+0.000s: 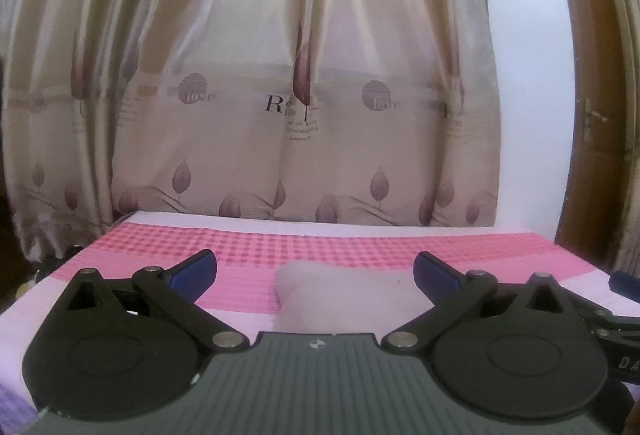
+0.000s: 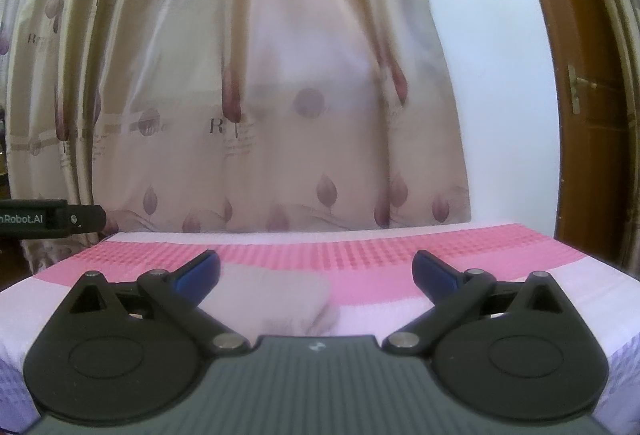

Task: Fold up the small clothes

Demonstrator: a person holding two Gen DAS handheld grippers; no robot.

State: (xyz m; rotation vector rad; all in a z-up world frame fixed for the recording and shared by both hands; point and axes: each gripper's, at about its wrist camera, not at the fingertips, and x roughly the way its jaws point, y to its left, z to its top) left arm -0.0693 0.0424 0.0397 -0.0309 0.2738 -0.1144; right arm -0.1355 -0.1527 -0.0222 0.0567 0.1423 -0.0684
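A small pale pink garment (image 1: pixel 340 295) lies bunched on the pink checked cloth of the table (image 1: pixel 320 243). My left gripper (image 1: pixel 315 271) hovers just above and behind it, open, blue fingertips (image 1: pixel 192 271) spread wide with nothing between them. In the right wrist view the same garment (image 2: pixel 276 299) sits left of centre, near the left blue fingertip (image 2: pixel 198 275). My right gripper (image 2: pixel 316 271) is open and holds nothing. The garment's near part is hidden behind each gripper body.
A beige curtain (image 1: pixel 280 75) with purple leaf prints hangs behind the table. A white wall (image 2: pixel 492 75) and a brown wooden door (image 2: pixel 592 95) stand to the right. Part of the other gripper (image 2: pixel 48 221) shows at the left edge of the right wrist view.
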